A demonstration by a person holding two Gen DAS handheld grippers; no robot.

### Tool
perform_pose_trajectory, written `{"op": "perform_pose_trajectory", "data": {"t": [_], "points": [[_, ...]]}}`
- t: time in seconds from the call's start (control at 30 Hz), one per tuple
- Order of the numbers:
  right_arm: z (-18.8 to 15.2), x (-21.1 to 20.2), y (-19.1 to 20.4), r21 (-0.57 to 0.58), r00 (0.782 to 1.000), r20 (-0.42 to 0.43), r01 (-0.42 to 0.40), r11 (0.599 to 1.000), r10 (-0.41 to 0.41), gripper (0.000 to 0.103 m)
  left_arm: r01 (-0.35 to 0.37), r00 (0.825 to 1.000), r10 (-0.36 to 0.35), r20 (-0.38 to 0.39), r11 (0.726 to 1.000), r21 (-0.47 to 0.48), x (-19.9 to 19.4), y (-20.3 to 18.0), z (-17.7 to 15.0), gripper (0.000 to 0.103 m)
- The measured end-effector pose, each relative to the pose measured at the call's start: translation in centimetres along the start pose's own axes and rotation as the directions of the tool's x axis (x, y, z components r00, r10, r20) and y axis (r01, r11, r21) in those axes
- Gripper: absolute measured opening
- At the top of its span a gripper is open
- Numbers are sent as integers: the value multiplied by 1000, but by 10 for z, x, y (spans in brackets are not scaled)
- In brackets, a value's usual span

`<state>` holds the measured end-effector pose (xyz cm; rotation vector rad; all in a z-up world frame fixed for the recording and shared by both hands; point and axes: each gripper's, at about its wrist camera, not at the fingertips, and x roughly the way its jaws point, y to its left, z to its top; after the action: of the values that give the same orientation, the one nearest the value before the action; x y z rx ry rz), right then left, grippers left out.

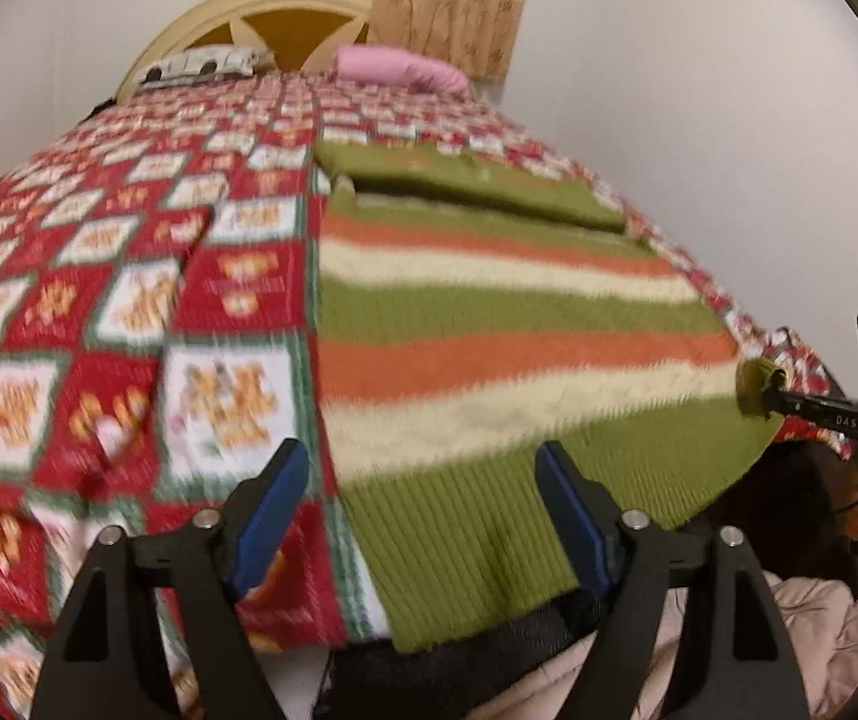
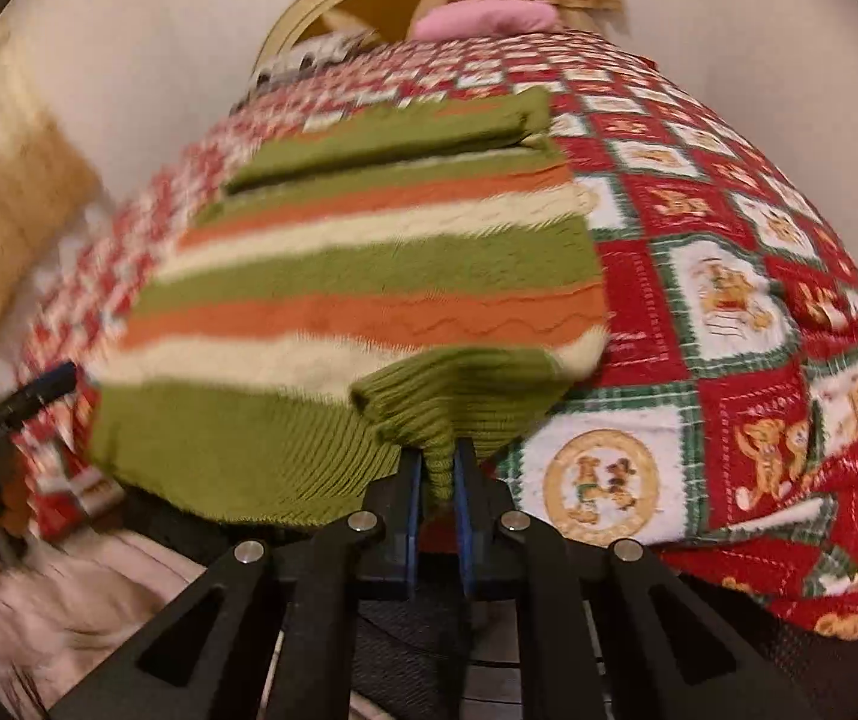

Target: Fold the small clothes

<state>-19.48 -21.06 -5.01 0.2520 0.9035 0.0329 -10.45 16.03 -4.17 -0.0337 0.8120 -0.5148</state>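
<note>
Two grippers at the near edge of the bed. Striped sweater (image 1: 489,312) lies flat on the red patchwork quilt (image 1: 129,276), bands of green, orange and cream, ribbed green hem toward the cameras and hanging slightly over the mattress edge. Sleeve folded across the far end, at 12 o'clock of the sweater body.

Left gripper (image 1: 423,516): fingers spread wide, blue pads (image 1: 267,516) facing each other, nothing between them. It sits above the hem's left corner; left pad over quilt, right pad over ribbed knit. Contact with the fabric can't be confirmed from this view.

Right gripper (image 2: 438,474): fingers closed tight on a bunched fold of the green hem at the sweater's right corner. Knit is pinched between the blue pads (image 2: 410,498) and pulled up off the quilt, making a raised ridge. In the left wrist view this same gripper (image 1: 759,393) shows at 3 o'clock, clamped on a wad of green knit at the sweater's edge.

Background at 12 o'clock: pink pillow (image 1: 399,66), rounded headboard (image 1: 285,18), patterned curtain (image 1: 453,6). Pale pink quilted fabric (image 1: 837,630) at 5 o'clock in the left view. Both frames motion-blurred.
</note>
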Motion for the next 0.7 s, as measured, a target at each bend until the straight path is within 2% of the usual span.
{"op": "perform_pose_trajectory", "data": {"t": [0.1, 0.23, 0.37, 0.4, 0.47, 0.57, 0.7], "points": [[14, -10, -4, 78, 995, 44, -93, 993, 90, 9, -7, 1000, 7, 24, 1000, -9, 0, 14, 17, 86], [40, -8, -2, 118, 986, 85, -155, 981, 145, 9, -17, 999, 19, 50, 999, -51, 5, 34, 39, 86], [78, 4, -8, 130, 985, 125, -135, 982, 119, 7, 7, 998, 0, 68, 994, -108, 10, 52, 52, 86], [89, 10, -11, 136, 986, 137, -109, 985, 91, 1, 10, 998, -2, 66, 993, -117, 12, 55, 55, 86], [107, 24, -18, 136, 989, 143, -62, 989, 42, 1, 13, 998, -7, 54, 993, -117, 17, 60, 59, 86], [127, 54, -33, 161, 993, 117, -3, 987, -16, 1, -6, 1000, 8, 30, 997, -81, 21, 59, 61, 86], [125, 62, -32, 150, 992, 126, -26, 988, 7, 2, -8, 1000, 8, -4, 1000, 3, 18, 57, 55, 89]]}}
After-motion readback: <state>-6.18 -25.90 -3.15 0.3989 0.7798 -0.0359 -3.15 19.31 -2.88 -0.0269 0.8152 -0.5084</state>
